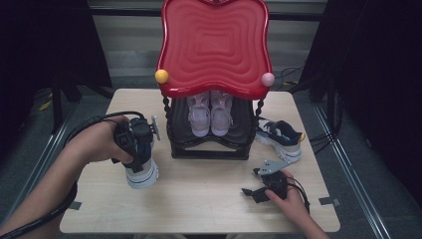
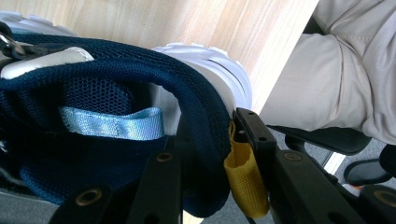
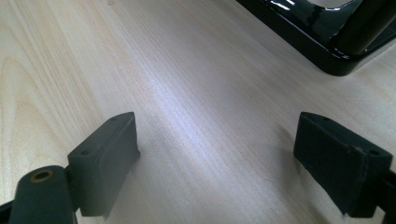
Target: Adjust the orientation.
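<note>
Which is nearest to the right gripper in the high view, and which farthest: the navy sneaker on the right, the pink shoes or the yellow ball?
1. Navy sneaker, just beyond the right gripper.
2. Pink shoes, inside the rack.
3. Yellow ball, far left corner of the red top.

A shoe rack (image 1: 209, 144) is set at the middle of the table (image 1: 199, 199), towards its far edge; a pair of shoes (image 1: 210, 117) is placed side by side on its lower shelf, under a wavy top tray (image 1: 214, 45); a sneaker (image 1: 141, 167) is held over the table's left part, just left of the rack, by the left gripper (image 1: 134, 144), its heel collar clamped between the jaws; a second sneaker (image 1: 281, 139) lies right of the rack, touching its corner; the right gripper (image 1: 256, 186) rests on the table nearer the front edge, before that sneaker.
</note>
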A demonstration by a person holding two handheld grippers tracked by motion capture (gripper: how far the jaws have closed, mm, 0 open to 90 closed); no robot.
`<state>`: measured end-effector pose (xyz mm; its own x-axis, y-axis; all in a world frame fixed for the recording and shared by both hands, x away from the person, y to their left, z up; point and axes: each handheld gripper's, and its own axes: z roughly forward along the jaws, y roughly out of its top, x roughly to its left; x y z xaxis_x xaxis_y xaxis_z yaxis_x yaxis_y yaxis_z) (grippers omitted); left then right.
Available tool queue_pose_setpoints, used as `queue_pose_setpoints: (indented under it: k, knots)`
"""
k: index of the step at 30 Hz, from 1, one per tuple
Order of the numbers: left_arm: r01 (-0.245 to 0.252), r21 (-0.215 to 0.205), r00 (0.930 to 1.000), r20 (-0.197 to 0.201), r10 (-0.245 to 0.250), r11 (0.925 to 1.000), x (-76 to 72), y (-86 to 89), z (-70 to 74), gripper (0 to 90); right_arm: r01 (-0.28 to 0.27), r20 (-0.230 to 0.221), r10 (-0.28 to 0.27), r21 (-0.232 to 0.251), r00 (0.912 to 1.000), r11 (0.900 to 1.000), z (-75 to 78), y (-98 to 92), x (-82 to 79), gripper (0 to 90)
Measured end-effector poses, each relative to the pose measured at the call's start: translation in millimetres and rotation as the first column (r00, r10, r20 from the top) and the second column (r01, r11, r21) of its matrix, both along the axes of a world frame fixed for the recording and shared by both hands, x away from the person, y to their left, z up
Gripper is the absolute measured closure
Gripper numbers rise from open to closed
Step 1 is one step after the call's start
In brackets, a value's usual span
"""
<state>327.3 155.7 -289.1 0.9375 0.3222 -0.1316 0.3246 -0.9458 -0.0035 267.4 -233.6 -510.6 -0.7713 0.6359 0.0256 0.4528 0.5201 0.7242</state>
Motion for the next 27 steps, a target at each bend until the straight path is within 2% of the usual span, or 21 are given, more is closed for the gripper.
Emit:
queue_pose_setpoints:
  k: [3,8,9,11,14,18,27]
  knots:
    - [-0.012,-0.001,0.9999,-0.001,0.012,0.9999,1.6,0.7,6.8,71.8,0.000,0.000,0.000,0.000,1.0000,1.000,0.0,0.0,0.0,13.1]
    - [0.000,-0.003,1.0000,0.003,0.000,1.0000,5.1,2.9,20.8,71.8,0.000,0.000,0.000,0.000,1.0000,1.000,0.0,0.0,0.0,13.1]
    - [-0.004,-0.006,1.0000,0.002,0.004,1.0000,6.3,3.9,27.4,71.8,0.000,0.000,0.000,0.000,1.0000,1.000,0.0,0.0,0.0,13.1]
    - [-0.018,-0.010,0.9998,0.003,0.018,0.9998,6.1,4.0,29.5,71.8,0.000,0.000,0.000,0.000,1.0000,1.000,0.0,0.0,0.0,13.1]
    - [-0.014,-0.001,0.9997,0.018,0.014,0.9999,7.7,3.5,40.5,71.8,0.000,-0.001,0.000,0.000,1.0000,1.000,0.0,0.0,0.0,13.1]
    - [-0.010,-0.016,0.9995,0.031,0.011,0.9998,9.3,3.3,52.1,71.8,0.000,0.000,0.000,0.000,1.0000,1.000,0.0,0.0,0.0,13.1]
    - [-0.024,-0.015,0.9991,0.036,0.025,0.9996,12.0,3.3,75.5,71.7,-0.001,-0.004,0.001,-0.002,1.0000,1.000,0.0,0.0,-0.2,13.1]
